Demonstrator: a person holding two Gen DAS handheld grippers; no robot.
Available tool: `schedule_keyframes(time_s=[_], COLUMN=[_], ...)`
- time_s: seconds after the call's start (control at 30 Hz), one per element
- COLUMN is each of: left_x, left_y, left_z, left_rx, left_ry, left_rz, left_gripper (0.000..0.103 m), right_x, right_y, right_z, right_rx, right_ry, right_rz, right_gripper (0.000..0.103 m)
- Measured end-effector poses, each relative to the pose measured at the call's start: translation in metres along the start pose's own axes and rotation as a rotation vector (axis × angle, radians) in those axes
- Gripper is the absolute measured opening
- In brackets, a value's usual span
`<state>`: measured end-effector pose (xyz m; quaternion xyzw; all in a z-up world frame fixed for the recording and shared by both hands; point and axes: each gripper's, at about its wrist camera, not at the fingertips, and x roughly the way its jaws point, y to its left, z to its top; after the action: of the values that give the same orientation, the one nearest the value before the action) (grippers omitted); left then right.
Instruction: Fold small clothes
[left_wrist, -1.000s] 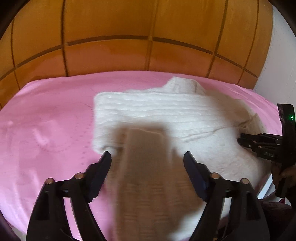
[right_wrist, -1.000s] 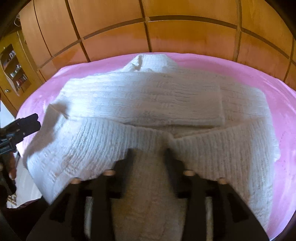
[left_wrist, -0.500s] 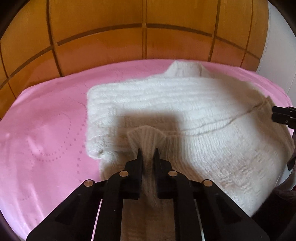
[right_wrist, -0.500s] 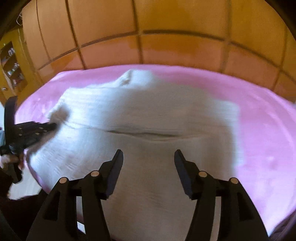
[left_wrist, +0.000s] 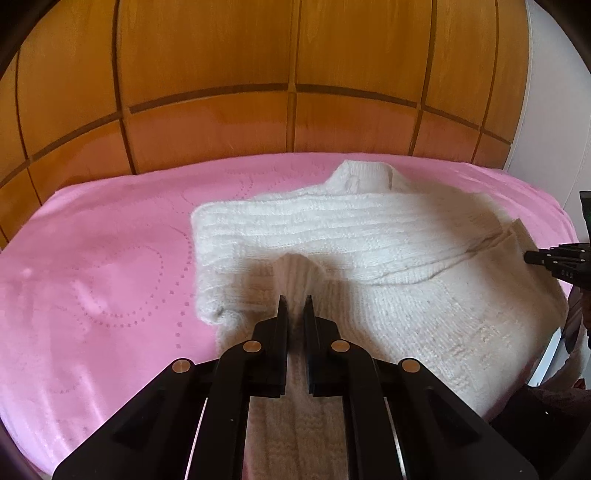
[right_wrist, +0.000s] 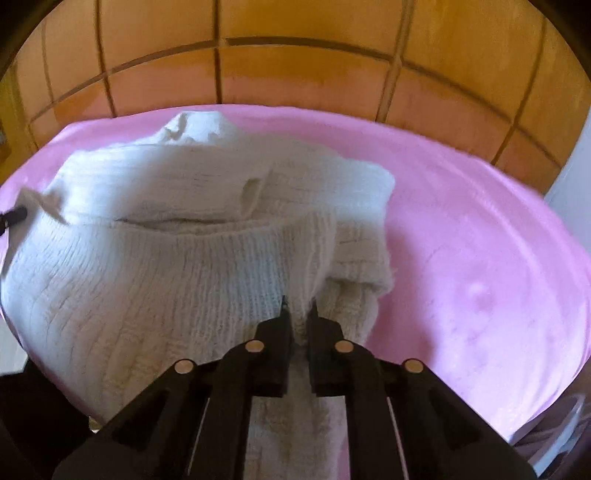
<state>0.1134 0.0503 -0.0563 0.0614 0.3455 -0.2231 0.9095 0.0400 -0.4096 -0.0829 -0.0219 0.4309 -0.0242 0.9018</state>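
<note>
Two grippers are both clamped on one cream knitted sweater (left_wrist: 369, 236) that lies on a pink bedspread (left_wrist: 92, 258). The left gripper (left_wrist: 294, 301) has its fingers (left_wrist: 282, 314) drawn almost together, pinching a raised ridge of the knit at the sweater's near edge, towards its left side. The right gripper (right_wrist: 298, 308) is likewise nearly closed, its fingers (right_wrist: 284, 314) nipping the ribbed hem (right_wrist: 258, 236), which is lifted and doubled over the body of the sweater (right_wrist: 147, 266) towards its right side.

The sweater lies with its collar (left_wrist: 364, 177) away from the cameras, near the far edge of the bed, and a sleeve is folded across the chest. In the left wrist view the right gripper (left_wrist: 554, 258) shows at the right border, its tip just beside the sweater's edge; small pale characters are printed on it, too small to read. In the right wrist view the left gripper's tip (right_wrist: 14, 216) shows at the left border, against the sweater's edge.

Behind the bed stands a wall of orange-brown wooden panels (left_wrist: 295, 55) with dark grooves. A white wall (left_wrist: 546, 110) meets it on the right. The bedspread carries a dotted, stitched pattern (left_wrist: 147, 280) to the left of the sweater. Nothing lies on the bedspread between the sweater and the panels.
</note>
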Motion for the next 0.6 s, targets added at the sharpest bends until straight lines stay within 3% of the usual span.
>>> schedule_keyframes(time_s=[0.2, 0.3, 0.4, 0.6], left_x=[-0.039, -0.050, -0.037, 0.026], left_y=[0.010, 0.017, 0.028, 0.048], left_z=[0.016, 0.034, 0.055, 0.102], left_rx=[-0.077, -0.101, -0.112, -0.123], left_ry=[-0.078, -0.109, -0.117, -0.082], left_rz=[-0.082, -0.105, -0.091, -0.036], left_gripper=[0.005, 0.005, 0.005, 0.005], right_x=[-0.075, -0.086, -0.063, 0.017], right_y=[-0.017, -0.029, -0.036, -0.045], right_z=[0.023, 0.045, 0.070, 0.129], right_rx=[0.039, 0.093, 0.123, 0.209], right_ry=[-0.151, -0.213, -0.224, -0.177], right_rz=[0.077, 0.123, 0.130, 0.092], right_gripper=[0.006, 0.006, 0.006, 0.006])
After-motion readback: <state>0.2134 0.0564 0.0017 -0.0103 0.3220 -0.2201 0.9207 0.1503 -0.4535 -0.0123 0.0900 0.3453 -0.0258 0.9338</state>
